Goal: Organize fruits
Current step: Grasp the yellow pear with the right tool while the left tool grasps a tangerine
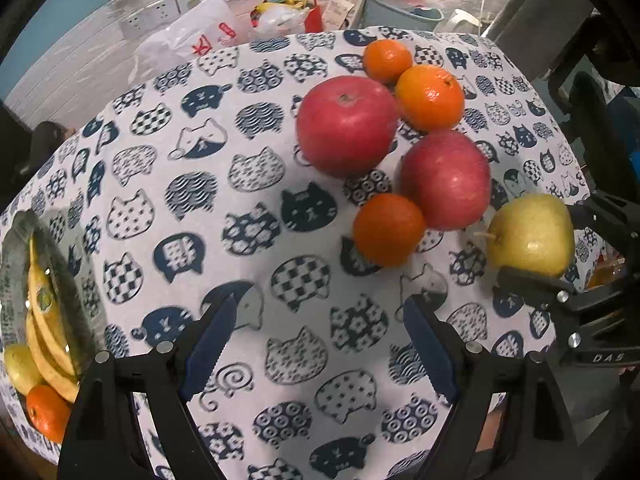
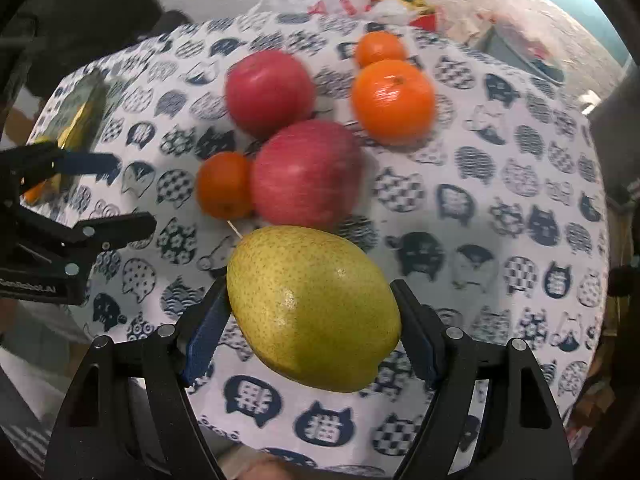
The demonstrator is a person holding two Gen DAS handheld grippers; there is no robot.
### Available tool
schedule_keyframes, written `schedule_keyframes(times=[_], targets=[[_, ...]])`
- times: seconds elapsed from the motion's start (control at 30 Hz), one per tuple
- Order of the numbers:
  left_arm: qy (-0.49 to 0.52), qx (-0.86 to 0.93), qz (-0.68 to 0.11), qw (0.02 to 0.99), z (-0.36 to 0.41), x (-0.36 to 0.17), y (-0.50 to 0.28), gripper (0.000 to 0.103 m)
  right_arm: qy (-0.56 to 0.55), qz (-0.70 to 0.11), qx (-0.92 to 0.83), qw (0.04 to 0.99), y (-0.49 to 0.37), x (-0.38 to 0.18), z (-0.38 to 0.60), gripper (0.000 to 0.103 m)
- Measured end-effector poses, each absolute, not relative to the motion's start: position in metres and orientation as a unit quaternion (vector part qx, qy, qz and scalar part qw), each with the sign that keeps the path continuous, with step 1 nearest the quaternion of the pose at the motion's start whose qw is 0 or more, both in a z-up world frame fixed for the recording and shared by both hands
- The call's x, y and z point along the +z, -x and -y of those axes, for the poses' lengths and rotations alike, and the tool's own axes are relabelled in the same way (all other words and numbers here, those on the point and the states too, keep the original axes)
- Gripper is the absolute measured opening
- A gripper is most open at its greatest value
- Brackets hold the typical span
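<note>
My right gripper [image 2: 310, 312] is shut on a yellow-green pear [image 2: 312, 306], held just above the cat-print cloth; the pear also shows in the left wrist view [image 1: 530, 234]. Two red apples [image 1: 346, 124] [image 1: 446, 180] and three oranges [image 1: 388, 60] [image 1: 430, 96] [image 1: 388, 229] lie grouped on the cloth beyond it. My left gripper [image 1: 320, 320] is open and empty over bare cloth, left of the fruit. A glass bowl [image 1: 18, 256] at the table's left edge holds bananas [image 1: 44, 320], an orange [image 1: 48, 412] and a yellow fruit [image 1: 20, 366].
The table is covered by a white cloth with dark cat prints [image 1: 248, 184]. Plastic bags [image 1: 196, 36], snack packets [image 1: 286, 10] and a grey bin [image 1: 400, 12] stand behind the table by the wall. The table edge falls away at right.
</note>
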State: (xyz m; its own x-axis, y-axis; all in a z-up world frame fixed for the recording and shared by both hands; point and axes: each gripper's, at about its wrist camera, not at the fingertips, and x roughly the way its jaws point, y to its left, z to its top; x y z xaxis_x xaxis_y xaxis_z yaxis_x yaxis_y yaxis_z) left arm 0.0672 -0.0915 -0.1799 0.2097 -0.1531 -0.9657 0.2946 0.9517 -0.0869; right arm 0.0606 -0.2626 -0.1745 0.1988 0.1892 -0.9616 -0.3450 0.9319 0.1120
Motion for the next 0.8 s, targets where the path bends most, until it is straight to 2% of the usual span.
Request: schedule_keyframes(times=[0.33,0.8], targets=[[-0.064,-0.159,-0.607,0.776,0.12,-0.189,-0.083,0.087,0.03,-0.587,0.137,0.797,-0.072,-0.163,0.296,0.079],[-0.082,-0.178,-0.602,0.774,0.145,-0.213,-0.101,0.087,-0.012,-0.586,0.124,0.801,-0.084,-0.174,0.321,0.079]])
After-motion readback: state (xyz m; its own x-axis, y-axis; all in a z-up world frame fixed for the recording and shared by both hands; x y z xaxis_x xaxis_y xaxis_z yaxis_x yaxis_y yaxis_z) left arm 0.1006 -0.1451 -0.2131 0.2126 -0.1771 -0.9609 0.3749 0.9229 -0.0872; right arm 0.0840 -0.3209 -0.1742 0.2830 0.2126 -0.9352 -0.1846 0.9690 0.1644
